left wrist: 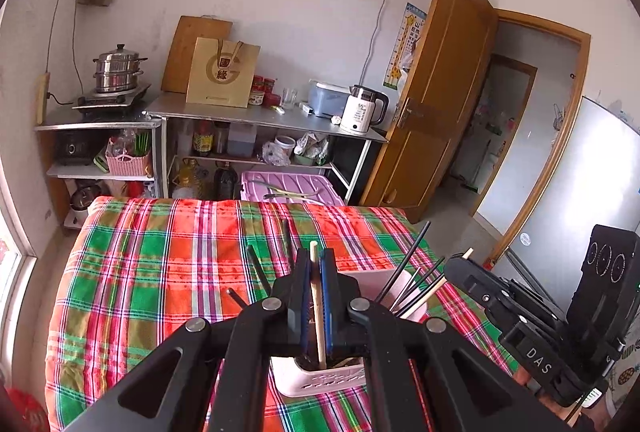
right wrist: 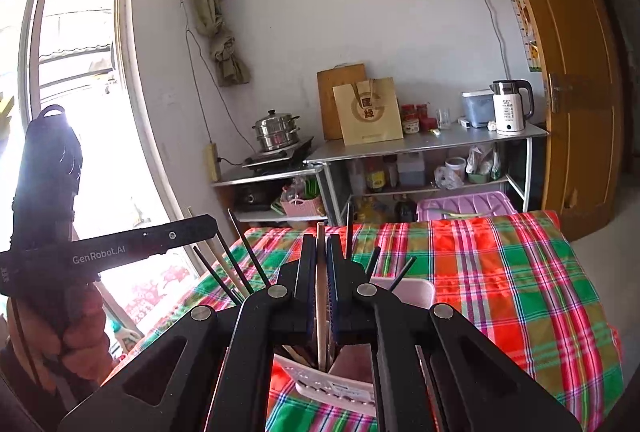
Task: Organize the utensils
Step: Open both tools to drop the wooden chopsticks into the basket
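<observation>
My left gripper (left wrist: 318, 274) sits at the bottom centre of the left wrist view with its jaws pressed nearly together, the blue pads clamping a pale wooden chopstick (left wrist: 318, 312) that runs straight up between them, its squared tip poking out above the fingers. In the right wrist view my right gripper (right wrist: 321, 264) shows the same picture: jaws drawn tight on a second pale wooden chopstick (right wrist: 321, 296), upright in the narrow slot between the blue pads. Both sticks reach down into a pink plastic holder (left wrist: 320, 378), a rounded tub with a slotted, ribbed wall, standing just under the fingers on the plaid cloth (left wrist: 160, 272), a soft weave of red, green and white checks covering the table. Thin black chopsticks (left wrist: 404, 264) lean out of the holder at slants to the right of my left fingers, and more fan out to the left of my right fingers. At the right edge of the left view I see the matte black body of the other gripper, held well apart from the holder. Far back, upper centre of the frame, a steel shelf (left wrist: 260, 113) carries a white kettle (left wrist: 362, 109) and a tan paper bag (left wrist: 222, 73).
</observation>
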Demonstrator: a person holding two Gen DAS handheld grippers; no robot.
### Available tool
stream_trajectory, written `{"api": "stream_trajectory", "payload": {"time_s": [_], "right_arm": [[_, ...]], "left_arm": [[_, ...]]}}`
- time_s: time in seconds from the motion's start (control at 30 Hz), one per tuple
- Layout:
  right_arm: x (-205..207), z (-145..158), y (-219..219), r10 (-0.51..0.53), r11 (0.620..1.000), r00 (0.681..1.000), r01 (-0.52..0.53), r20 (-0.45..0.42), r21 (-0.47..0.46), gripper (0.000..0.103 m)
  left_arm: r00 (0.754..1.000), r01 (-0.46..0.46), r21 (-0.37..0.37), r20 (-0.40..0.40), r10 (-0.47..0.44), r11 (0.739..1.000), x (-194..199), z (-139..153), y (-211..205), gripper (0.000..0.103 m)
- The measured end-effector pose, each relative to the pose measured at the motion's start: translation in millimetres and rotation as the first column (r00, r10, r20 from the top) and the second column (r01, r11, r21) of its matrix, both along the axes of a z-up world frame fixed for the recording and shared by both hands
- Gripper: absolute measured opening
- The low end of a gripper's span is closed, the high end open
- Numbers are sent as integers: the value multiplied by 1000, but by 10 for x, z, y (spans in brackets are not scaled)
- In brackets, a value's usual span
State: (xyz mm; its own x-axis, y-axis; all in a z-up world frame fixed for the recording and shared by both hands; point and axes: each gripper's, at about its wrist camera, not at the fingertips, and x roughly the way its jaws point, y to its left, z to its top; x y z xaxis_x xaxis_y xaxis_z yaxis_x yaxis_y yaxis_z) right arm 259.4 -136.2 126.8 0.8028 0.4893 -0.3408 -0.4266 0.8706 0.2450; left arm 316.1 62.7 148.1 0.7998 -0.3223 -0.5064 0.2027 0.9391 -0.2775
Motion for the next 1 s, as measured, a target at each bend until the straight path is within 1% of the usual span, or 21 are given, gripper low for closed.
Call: {"api": "stream_trajectory", "payload": {"time_s": [0.17,0.27,0.5,0.57,0.6,0.67,0.83,0.97,1.0], "right_arm": [[35,-140,31,5,1000,999,-6,-37,-20,5],[46,-204,40,6,1000,999,-8,-49,-28,5],[43,-230,80,12,999,998,-15,-65,-48,5],[22,-196,76,4,998,998,-7,-60,-57,9],[1,-172,69,2,998,998,-5,-57,-57,13],[-58,-118,45,6,999,999,-8,-44,-54,14],[-222,15,-44,5,999,1000,-5,-13,-52,15],[-397,71,-164,-1,999,1000,1,-1,-44,15],[-449,72,-189,-5,999,1000,5,1,-45,15]], "left_arm": [[999,4,2,-48,-4,1000,82,-207,-2,5],[998,-1,6,-60,2,1000,102,-275,-2,5],[997,-14,6,-76,14,1000,97,-286,18,5],[997,-19,13,-73,20,1000,75,-269,22,8],[997,-19,12,-71,20,1000,53,-256,32,12],[998,-28,6,-57,28,1000,-15,-217,49,16],[999,-38,3,-13,38,999,-248,-79,83,17],[999,-44,-6,26,44,999,-533,5,124,18],[998,-45,-9,35,46,999,-604,19,131,20]]}}
